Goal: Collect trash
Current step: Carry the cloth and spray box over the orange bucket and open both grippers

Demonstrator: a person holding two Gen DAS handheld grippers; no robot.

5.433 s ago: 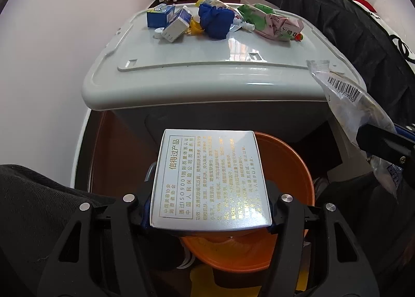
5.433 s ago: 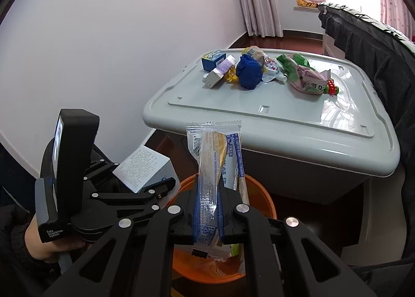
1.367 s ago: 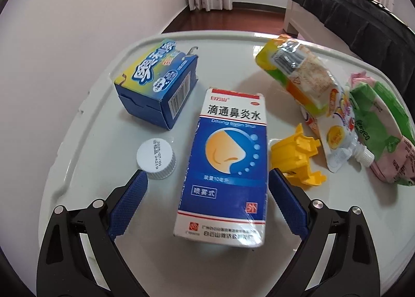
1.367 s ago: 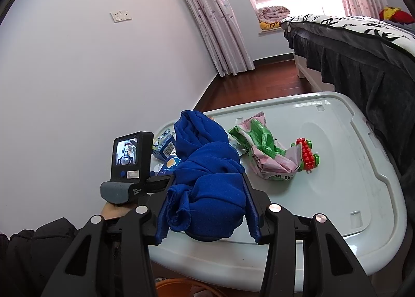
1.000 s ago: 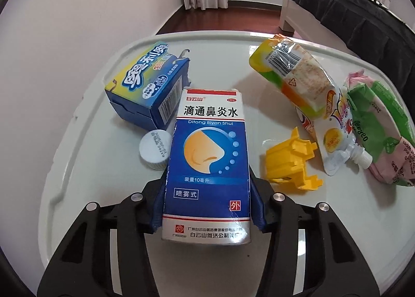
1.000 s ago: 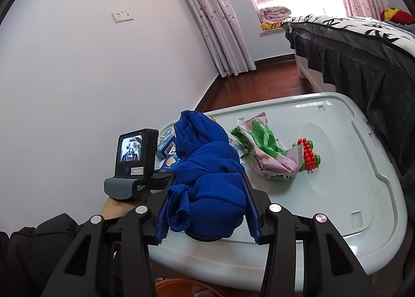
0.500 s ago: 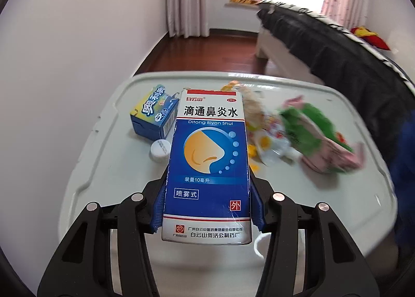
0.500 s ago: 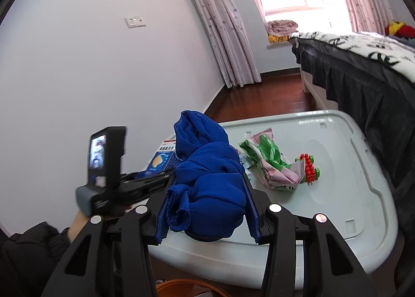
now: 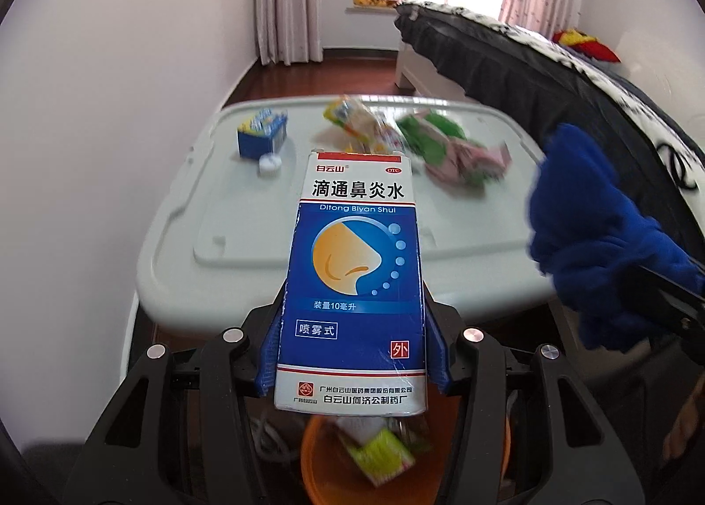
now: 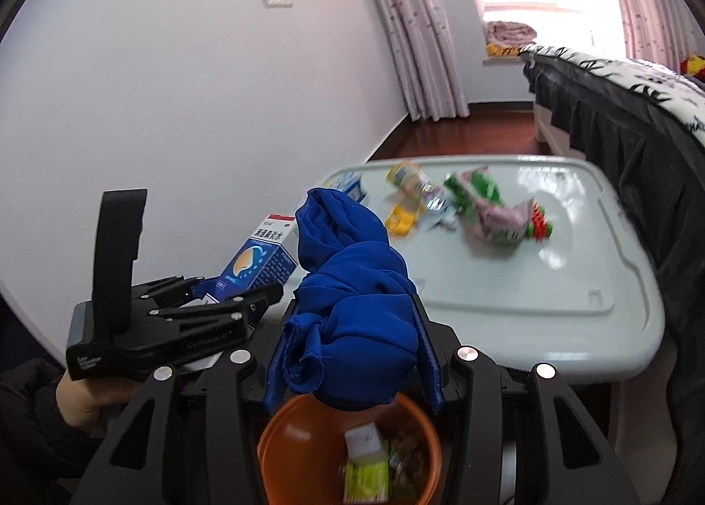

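Over the orange bin (image 10: 308, 430), mid-carry: left gripper (image 9: 352, 355) clamped on nasal-spray box (image 9: 354, 280), right gripper (image 10: 352, 355) clamped on blue cloth (image 10: 352, 298); next, centre above bin and let go.

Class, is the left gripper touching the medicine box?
Touching. The left wrist view shows the left gripper with both blue pads pressed against the medicine box's sides.
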